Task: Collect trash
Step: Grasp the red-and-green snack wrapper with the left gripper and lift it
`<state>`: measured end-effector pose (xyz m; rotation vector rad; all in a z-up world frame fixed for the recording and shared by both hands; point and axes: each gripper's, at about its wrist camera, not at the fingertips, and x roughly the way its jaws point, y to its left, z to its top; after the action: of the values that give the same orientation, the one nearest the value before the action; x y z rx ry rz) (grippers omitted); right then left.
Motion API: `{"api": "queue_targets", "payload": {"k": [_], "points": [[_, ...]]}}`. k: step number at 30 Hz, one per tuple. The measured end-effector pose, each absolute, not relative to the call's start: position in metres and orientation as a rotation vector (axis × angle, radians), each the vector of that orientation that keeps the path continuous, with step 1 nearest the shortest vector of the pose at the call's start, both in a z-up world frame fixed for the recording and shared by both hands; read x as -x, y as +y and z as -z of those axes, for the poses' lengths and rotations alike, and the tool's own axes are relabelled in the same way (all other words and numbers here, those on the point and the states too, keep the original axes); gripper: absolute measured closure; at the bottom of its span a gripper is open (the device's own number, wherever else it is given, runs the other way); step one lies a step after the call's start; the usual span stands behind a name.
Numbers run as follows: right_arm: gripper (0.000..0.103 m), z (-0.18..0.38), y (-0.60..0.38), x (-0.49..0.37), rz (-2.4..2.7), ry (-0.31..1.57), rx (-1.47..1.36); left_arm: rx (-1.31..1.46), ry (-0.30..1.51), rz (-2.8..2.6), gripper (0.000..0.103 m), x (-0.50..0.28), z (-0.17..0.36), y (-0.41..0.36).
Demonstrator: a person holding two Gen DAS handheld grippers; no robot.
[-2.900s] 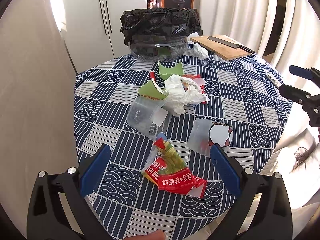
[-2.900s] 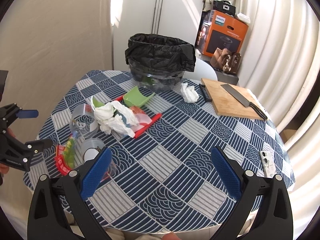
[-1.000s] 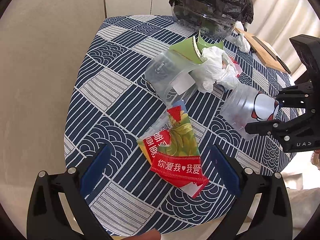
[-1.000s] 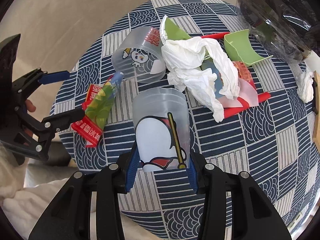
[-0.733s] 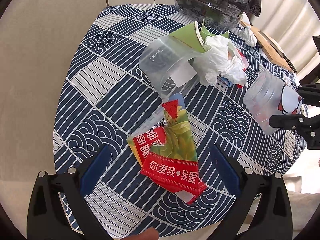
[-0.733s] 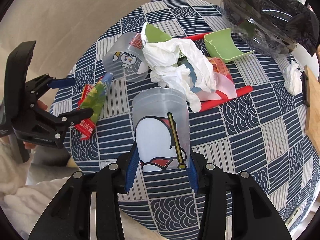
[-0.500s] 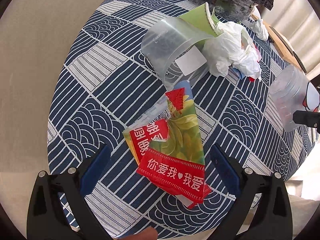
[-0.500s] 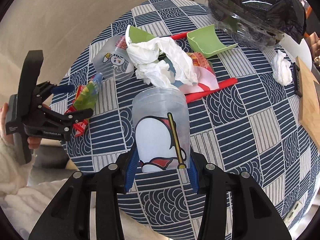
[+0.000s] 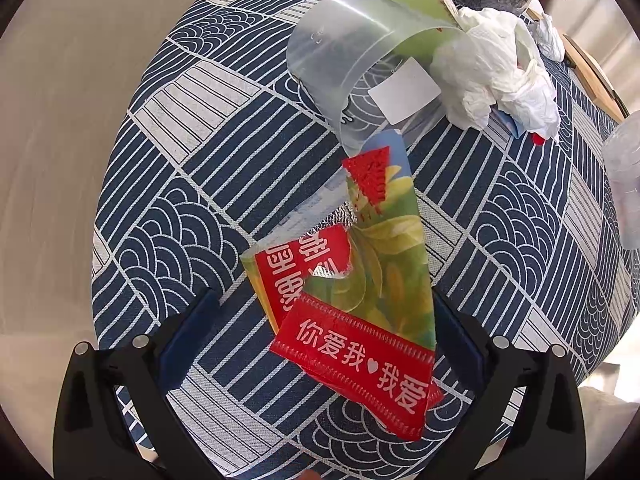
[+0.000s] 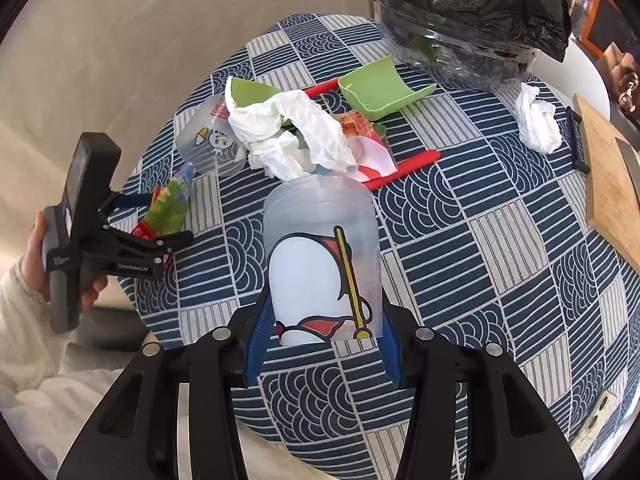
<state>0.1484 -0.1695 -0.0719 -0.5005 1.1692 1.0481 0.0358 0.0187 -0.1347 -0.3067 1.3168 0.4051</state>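
- right now the right gripper (image 10: 322, 356) has its blue fingers (image 10: 256, 340) pinching the sides of a clear plastic cup (image 10: 320, 256) printed with a white, red and yellow cartoon; the cup points away from the camera, above the near part of the table (image 10: 500, 240).
- the left gripper (image 9: 320, 344) has its fingers spread wide, one on each side of a red and green snack wrapper (image 9: 360, 292); whether the pads touch it cannot be told.
- the wrapper lies flat on the blue patterned cloth near the table's edge, red band with white characters nearest the gripper, torn upper end pointing at a second clear cup (image 9: 352, 64).
- that second cup lies on its side, just beyond the wrapper, with a green paper piece (image 9: 420, 20) and a crumpled white tissue (image 9: 496, 72) against it.
- from the right wrist view, the tissue heap sits mid-table over a red and white wrapper, with a red stick (image 10: 404, 168) and a green cup fragment (image 10: 380, 88) beside it.
- the bin with a black bag (image 10: 472, 12) stands at the far edge of the table.
- a small tissue ball (image 10: 536, 120) lies near the wooden cutting board (image 10: 608, 184) at the right.
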Motion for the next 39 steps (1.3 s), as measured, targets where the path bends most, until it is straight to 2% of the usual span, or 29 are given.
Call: {"api": "queue_targets", "payload": {"k": [4,5,6,7,8,11,29,39], "points": [[0.06,0.071,-0.174,-0.152,-1.063,1.149,0.493,0.412,1.334,-0.51,0.006,-0.039,0.133,0.033],[0.06,0.07,-0.176,-0.153,-1.066,1.143,0.492,0.427,1.324,-0.533,0.012,-0.038,0.13,0.038],[0.06,0.069,-0.178,-0.155,-1.066,1.137,0.491,0.429,1.313,-0.538,0.025,-0.037,0.126,0.04],[0.06,0.067,-0.181,-0.157,-1.066,1.131,0.488,0.43,1.308,-0.537,0.034,-0.037,0.121,0.041],[0.059,0.066,-0.184,-0.16,-1.066,1.127,0.483,0.435,1.308,-0.535,0.053,-0.038,0.118,0.042],[0.059,0.065,-0.194,-0.168,-1.062,1.119,0.468,0.465,1.3,-0.523,0.059,-0.041,0.109,0.045],[0.058,0.05,-0.249,-0.215,-1.068,1.064,0.427,0.475,1.213,-0.579,0.06,-0.038,0.053,0.024],[0.058,0.02,-0.275,-0.238,-1.064,0.98,0.371,0.435,1.178,-0.645,0.06,-0.041,0.019,0.032]]}}
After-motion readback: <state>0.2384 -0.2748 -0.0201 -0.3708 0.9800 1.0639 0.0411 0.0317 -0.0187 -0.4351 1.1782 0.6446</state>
